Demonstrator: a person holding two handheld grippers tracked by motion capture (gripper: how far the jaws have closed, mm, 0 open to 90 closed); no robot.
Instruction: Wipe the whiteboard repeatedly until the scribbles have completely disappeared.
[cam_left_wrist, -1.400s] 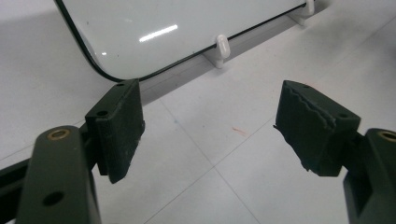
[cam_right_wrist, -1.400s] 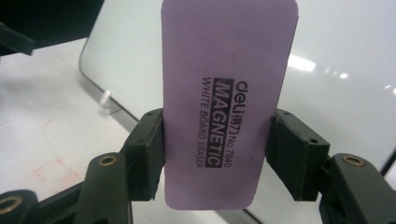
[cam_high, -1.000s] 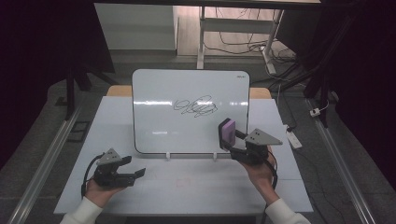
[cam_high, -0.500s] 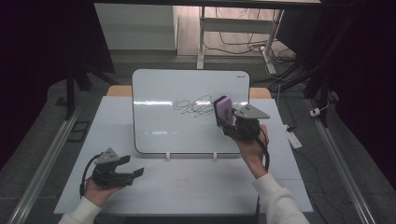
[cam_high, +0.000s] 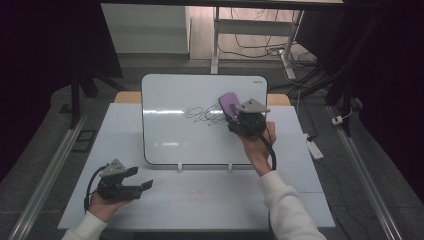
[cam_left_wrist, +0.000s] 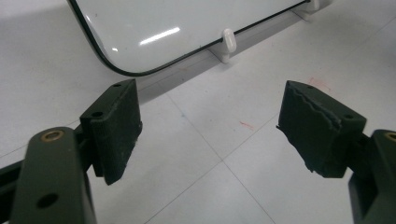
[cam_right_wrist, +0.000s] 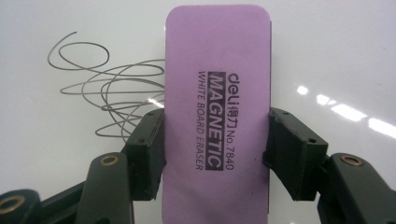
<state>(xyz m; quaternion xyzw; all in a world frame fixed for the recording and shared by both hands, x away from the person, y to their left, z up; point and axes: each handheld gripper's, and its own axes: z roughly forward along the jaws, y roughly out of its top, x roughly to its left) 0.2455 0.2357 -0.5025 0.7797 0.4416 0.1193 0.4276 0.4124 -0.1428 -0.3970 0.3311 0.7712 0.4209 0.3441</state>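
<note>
Right gripper (cam_high: 235, 111) is out over the whiteboard (cam_high: 170, 125), arm stretched forward, fingers (cam_right_wrist: 147, 140) clamped on the long sides of the purple eraser (cam_right_wrist: 217, 107), held right by the black scribble (cam_right_wrist: 105, 79). Left gripper (cam_high: 131, 186) sits low at the near-left of the counter (cam_high: 200, 200), hand cupped under it, fingers (cam_left_wrist: 114, 126) spread wide with nothing between them.

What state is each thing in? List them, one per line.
Whiteboard: propped on the table, black scribble not yet wiped.
Scribble: intact, beside the eraser.
Purple eraser: clamped between the right jaws, over the board.
Right gripper: shut on the eraser.
Left gripper: open, empty, low over the table.
</note>
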